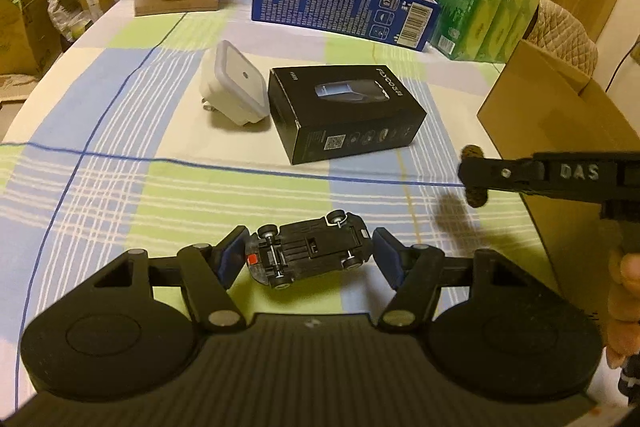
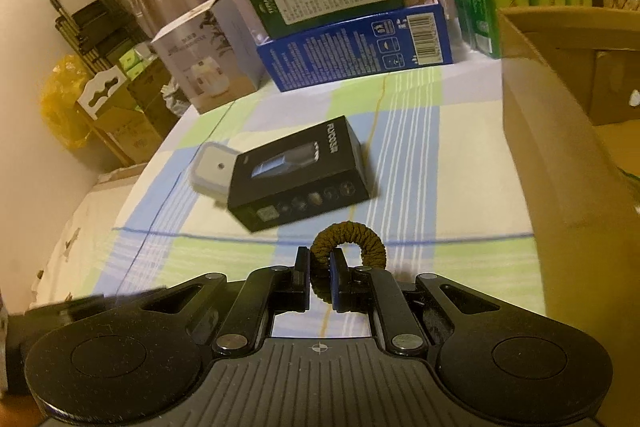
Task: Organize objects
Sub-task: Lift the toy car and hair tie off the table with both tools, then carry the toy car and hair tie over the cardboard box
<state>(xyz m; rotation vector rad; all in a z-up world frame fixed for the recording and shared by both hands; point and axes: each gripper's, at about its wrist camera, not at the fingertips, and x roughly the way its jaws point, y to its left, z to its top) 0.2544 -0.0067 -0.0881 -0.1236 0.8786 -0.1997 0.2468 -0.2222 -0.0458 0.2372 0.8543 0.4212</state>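
Toy car [image 1: 308, 249] upside down, clamped btwn our L gripper [image 1: 310, 255] pads, above tablecloth [image 1: 120, 187] near edge. R gripper [image 2: 320, 277] shut tight on brown hair tie [image 2: 350, 239]. Left: night light [image 1: 234, 89], black box [image 1: 344, 111] mid-cloth; cardboard box [image 2: 540, 115] at R edge, probably their destination.

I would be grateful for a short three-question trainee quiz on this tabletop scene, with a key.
1. True or false: the toy car between the left gripper pads lies wheels-up.
2. What is the right gripper shut on? A) a brown braided hair tie B) a pen C) a coin
3. Which object lies right beside the black box on the checked cloth?

Key
1. True; its underside faces the camera.
2. A.
3. The white plug-in night light, touching or nearly touching the box's side.
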